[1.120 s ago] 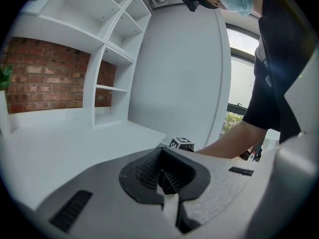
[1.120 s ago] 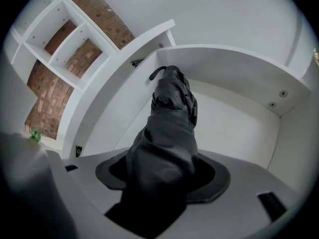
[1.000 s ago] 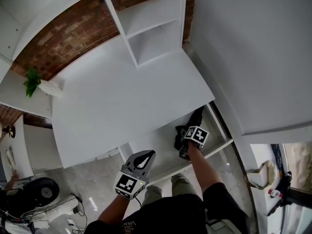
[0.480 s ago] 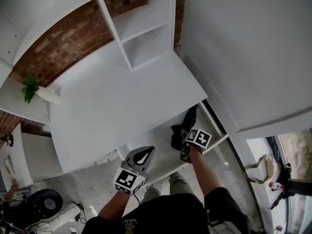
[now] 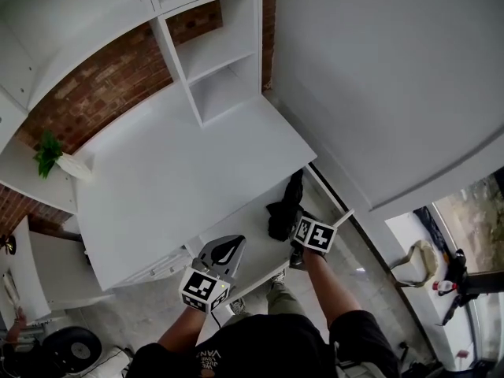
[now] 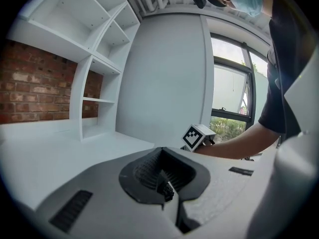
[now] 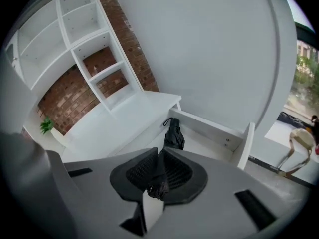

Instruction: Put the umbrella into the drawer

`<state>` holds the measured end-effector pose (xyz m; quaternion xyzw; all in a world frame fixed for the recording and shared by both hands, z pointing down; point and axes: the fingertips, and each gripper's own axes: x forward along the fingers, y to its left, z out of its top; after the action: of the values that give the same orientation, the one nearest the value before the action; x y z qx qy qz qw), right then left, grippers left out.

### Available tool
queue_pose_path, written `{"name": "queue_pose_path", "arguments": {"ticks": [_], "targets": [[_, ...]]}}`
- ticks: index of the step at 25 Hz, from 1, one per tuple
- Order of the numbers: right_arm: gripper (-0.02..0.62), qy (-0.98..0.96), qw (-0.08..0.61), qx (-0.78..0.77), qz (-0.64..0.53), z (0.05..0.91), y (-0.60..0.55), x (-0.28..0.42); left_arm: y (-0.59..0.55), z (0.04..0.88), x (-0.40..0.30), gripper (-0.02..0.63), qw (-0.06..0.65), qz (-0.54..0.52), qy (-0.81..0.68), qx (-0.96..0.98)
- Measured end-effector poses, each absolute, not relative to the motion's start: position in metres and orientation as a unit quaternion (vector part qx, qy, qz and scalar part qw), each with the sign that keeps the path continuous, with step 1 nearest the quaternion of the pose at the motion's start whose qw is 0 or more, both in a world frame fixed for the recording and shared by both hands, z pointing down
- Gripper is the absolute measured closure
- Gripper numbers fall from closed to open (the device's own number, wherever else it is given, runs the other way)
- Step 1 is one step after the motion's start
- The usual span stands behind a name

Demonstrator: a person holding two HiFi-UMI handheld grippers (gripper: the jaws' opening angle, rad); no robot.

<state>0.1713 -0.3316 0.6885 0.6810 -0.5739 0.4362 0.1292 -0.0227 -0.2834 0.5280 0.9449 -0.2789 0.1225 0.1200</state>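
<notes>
Lying in one drawer [image 5: 242,225], one umbrella [image 5: 280,211]; left claw [image 6: 161,154] clenched, right claw [image 7: 161,156] just closed, both empty.

I see a black umbrella [image 7: 173,133], a white drawer [image 7: 209,128], a red-brown brick wall [image 5: 102,93] and a green plant [image 5: 47,152].

Right gripper [image 7: 159,156]: a second ago it is down in the drawer [image 7: 215,129], at the umbrella [image 7: 174,133]. It now stands raised above the drawer and drawn back toward the person, clear of the umbrella. Its jaws have just been closing and now meet, with nothing between them.

Umbrella: previously partly covered by the right gripper in the head view. It now lies on the drawer floor on its own, with no gripper touching it.

Head view: the framing has swung, so the desk and shelves sit further left.
</notes>
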Motion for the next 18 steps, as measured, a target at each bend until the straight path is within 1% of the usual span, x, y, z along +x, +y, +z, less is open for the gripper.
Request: {"name": "queue_pose_path", "arguments": {"ticks": [1,3,6,18], "targets": [[0.573,-0.576,0.128,0.686,0.425,0.680,-0.327,0.170,-0.280,0.526,-0.024,0.600,0.119,0.119,-0.277,0.946],[0.591,-0.582,0.118,0.693,0.408,0.663,-0.316,0.166,-0.272,0.522,-0.028,0.600,0.117,0.116,-0.274,0.947],[0.594,-0.596,0.099,0.698,0.384,0.639,-0.299,0.154,-0.263,0.514,-0.037,0.600,0.112,0.112,-0.273,0.949],[0.594,-0.631,0.061,0.715,0.295,0.562,-0.211,0.101,-0.213,0.494,-0.077,0.600,0.099,0.092,-0.256,0.957]]}}
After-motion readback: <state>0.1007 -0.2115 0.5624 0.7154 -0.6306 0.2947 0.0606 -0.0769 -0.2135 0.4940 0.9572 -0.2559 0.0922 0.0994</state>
